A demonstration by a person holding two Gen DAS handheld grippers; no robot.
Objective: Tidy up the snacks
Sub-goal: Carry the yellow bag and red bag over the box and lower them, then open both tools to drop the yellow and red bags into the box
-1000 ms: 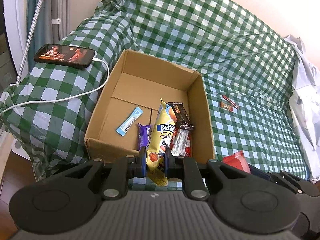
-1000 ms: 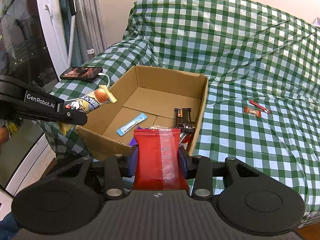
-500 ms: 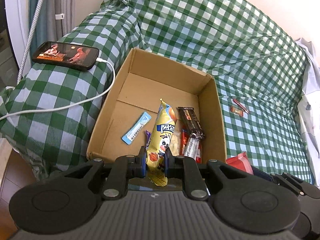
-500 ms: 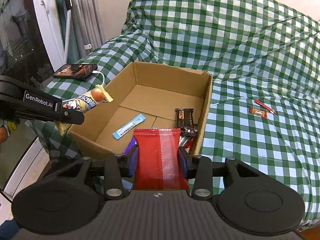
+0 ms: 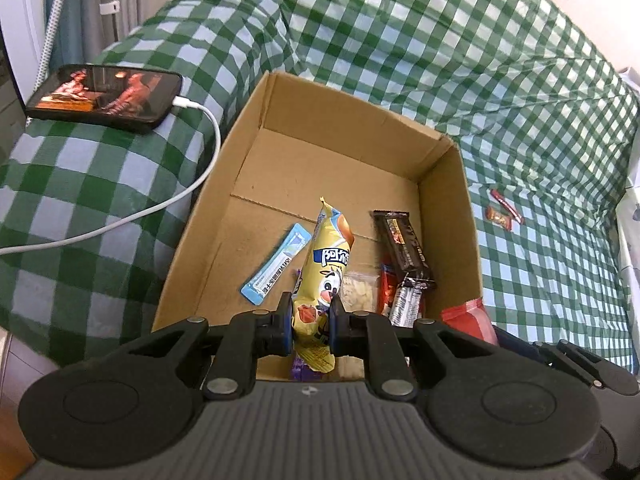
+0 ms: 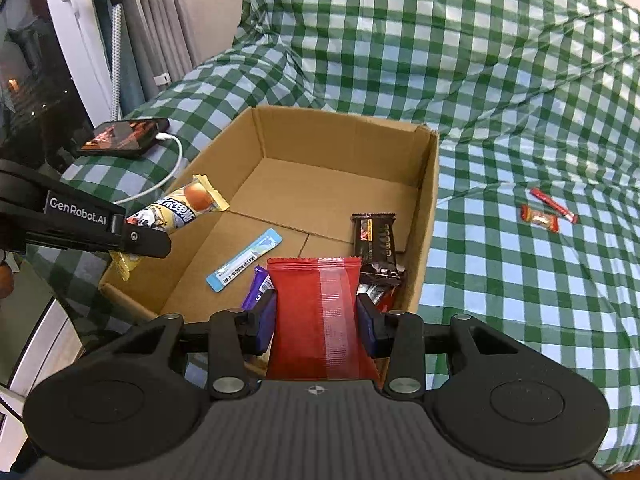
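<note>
Both grippers, one marked "GenRobot.AI", have neared the cardboard box, each clamping a snack.

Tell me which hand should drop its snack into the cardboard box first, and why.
Right, probably. The right gripper holds the red packet right over the cardboard box's near end, above the snacks already inside. The left gripper holds the yellow packet nearer the box's left wall.

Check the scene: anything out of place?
Two small red snacks lie loose on the checked cover, to the right of the cardboard box, apart from the rest. A charging phone sits on the left armrest.
</note>
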